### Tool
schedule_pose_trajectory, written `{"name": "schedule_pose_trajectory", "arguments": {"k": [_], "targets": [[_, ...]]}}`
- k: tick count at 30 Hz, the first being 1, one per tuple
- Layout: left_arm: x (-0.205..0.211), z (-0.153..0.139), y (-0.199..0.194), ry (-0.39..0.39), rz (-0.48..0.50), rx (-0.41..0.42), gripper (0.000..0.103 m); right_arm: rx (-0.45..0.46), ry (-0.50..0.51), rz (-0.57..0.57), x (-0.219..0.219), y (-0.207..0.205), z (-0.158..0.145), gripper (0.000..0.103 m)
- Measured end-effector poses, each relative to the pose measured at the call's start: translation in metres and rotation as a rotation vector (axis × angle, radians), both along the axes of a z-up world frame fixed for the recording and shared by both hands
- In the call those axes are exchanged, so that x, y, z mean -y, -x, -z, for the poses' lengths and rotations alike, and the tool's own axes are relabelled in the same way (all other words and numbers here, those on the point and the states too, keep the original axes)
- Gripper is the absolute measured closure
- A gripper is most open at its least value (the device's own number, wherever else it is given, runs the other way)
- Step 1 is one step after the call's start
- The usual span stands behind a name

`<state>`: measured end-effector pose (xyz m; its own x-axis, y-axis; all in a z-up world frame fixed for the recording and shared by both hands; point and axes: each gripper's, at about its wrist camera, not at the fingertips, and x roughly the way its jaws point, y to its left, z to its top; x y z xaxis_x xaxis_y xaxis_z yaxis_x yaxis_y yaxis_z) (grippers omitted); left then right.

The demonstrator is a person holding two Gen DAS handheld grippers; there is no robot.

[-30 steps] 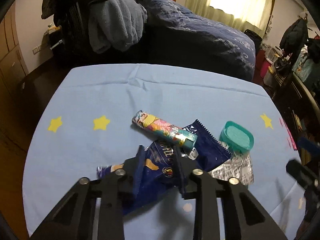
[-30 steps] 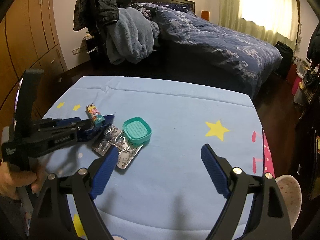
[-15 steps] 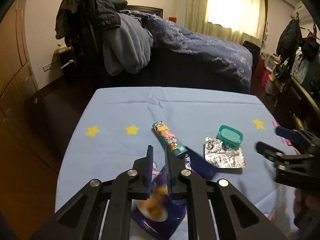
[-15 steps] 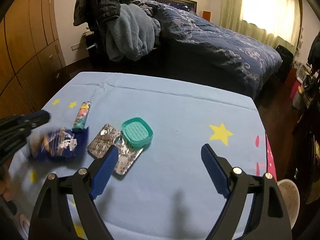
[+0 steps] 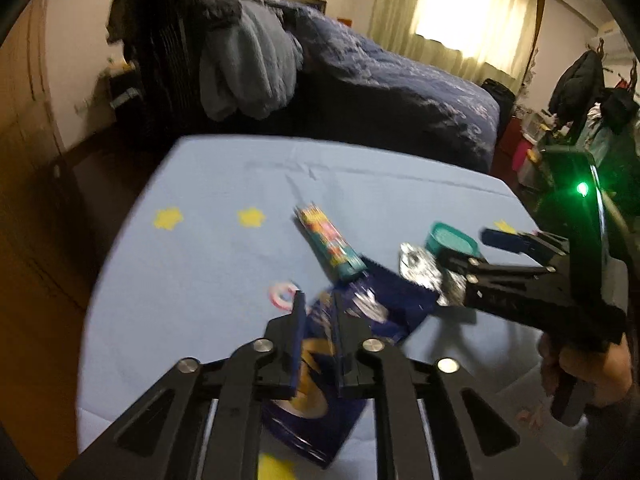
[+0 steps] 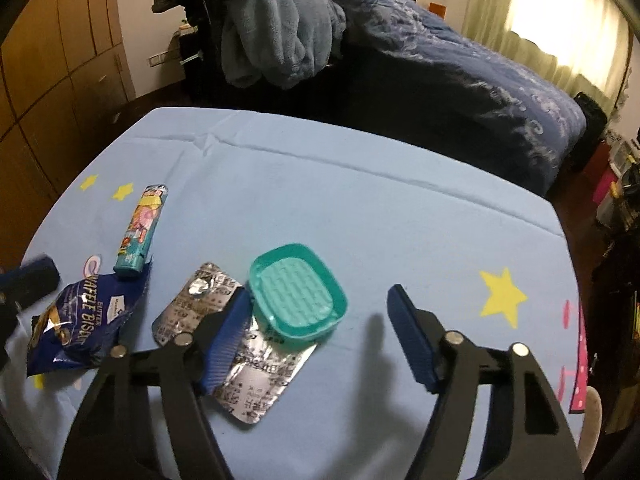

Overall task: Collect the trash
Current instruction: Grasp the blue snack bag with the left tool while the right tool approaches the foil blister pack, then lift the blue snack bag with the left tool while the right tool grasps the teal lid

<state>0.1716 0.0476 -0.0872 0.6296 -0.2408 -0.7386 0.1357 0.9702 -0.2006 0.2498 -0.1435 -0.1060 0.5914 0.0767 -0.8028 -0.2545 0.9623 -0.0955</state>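
Right claw point(image 6: 318, 295) open, jaws just narrowing, nothing pinched. Teal lid point(image 6: 298, 280) straight ahead between the tips, overlapping foil blister pack point(image 6: 188, 312); left tip over the foil.

The counter point(image 6: 360, 208) is covered with a light blue cloth with yellow stars. Behind it stands a bed point(image 6: 460, 68) with a dark blue patterned cover, and a grey-blue blanket point(image 6: 280, 24) hangs in a heap at its left end. Wooden wardrobe doors point(image 6: 52, 60) fill the left wall. A bright window with pale curtains point(image 5: 472, 20) is at the right. Dark clothes point(image 5: 576, 84), perhaps jackets, hang at the far right. The floor is dark wood.
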Motion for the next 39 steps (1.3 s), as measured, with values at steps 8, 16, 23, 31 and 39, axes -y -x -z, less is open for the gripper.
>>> {"name": "schedule_pose_trajectory", "arguments": {"k": [8, 16, 23, 31, 39], "targets": [[0.021, 0.013, 0.003, 0.041, 0.048, -0.016, 0.031, 0.007, 0.0, -0.038, -0.007, 0.006, -0.003, 0.057], [0.025, 0.011, 0.013, -0.011, 0.029, 0.014, 0.082, 0.015, -0.061, 0.018, 0.024, 0.019, -0.016, 0.057], [0.012, 0.003, 0.031, -0.024, -0.013, 0.029, 0.083, 0.032, -0.103, 0.035, 0.044, 0.041, -0.027, 0.057], [0.009, -0.021, 0.068, -0.005, -0.026, 0.09, 0.083, 0.051, -0.178, 0.024, 0.057, 0.087, -0.042, 0.057], [0.023, -0.038, 0.092, 0.025, -0.024, 0.124, 0.083, 0.112, -0.235, 0.023, 0.067, 0.146, -0.064, 0.057]]}}
